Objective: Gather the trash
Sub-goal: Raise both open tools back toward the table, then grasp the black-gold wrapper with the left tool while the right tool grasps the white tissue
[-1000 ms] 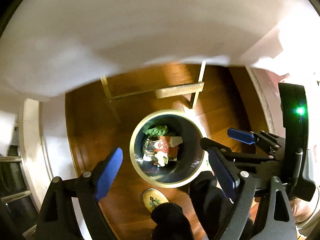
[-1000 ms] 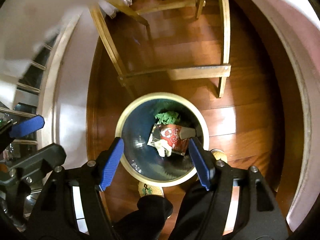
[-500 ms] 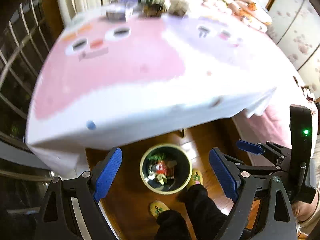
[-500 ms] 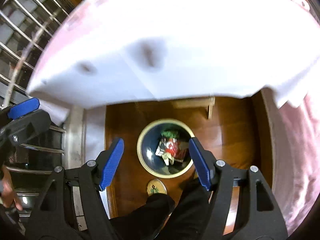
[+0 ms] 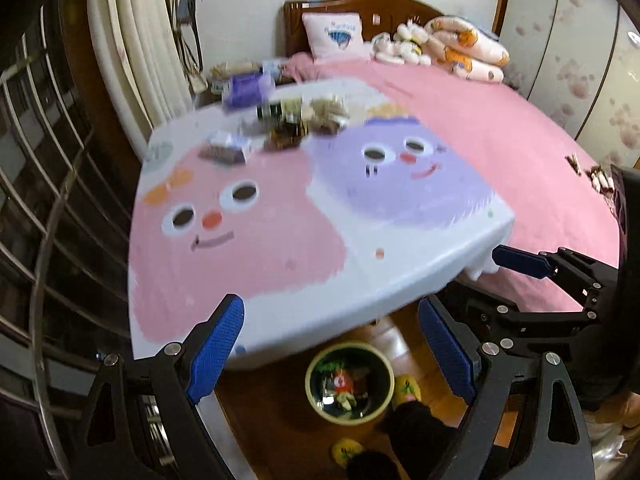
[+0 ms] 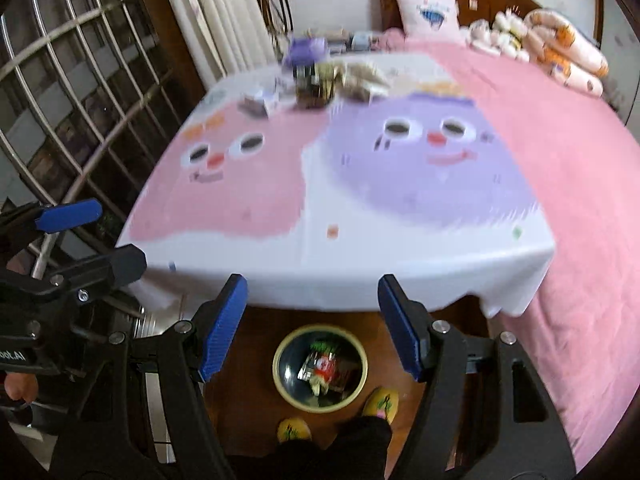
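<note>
A round waste bin (image 5: 348, 384) (image 6: 319, 368) stands on the wooden floor under the table's near edge, holding a red wrapper, white paper and something green. Blurred wrappers and small packets (image 5: 296, 124) (image 6: 320, 80) lie in a cluster at the far side of the table (image 5: 280, 240) (image 6: 320, 200), which wears a pink and purple cartoon-face cloth. My left gripper (image 5: 332, 344) hangs open and empty above the near table edge. My right gripper (image 6: 314, 320) is open and empty too, above the bin. Each gripper shows at the edge of the other's view.
A bed with a pink cover (image 5: 520, 140) (image 6: 568, 152), pillows and soft toys lies right of the table. A barred window (image 5: 36, 200) (image 6: 80, 80) and a curtain (image 5: 136, 40) are at the left. The person's dark trousers and yellow slippers (image 6: 380, 400) stand beside the bin.
Both grippers have risen from close above the bin, below the tablecloth, to above table height and tilted up. The tabletop, its litter and the bed have come into view. Both stayed open.
</note>
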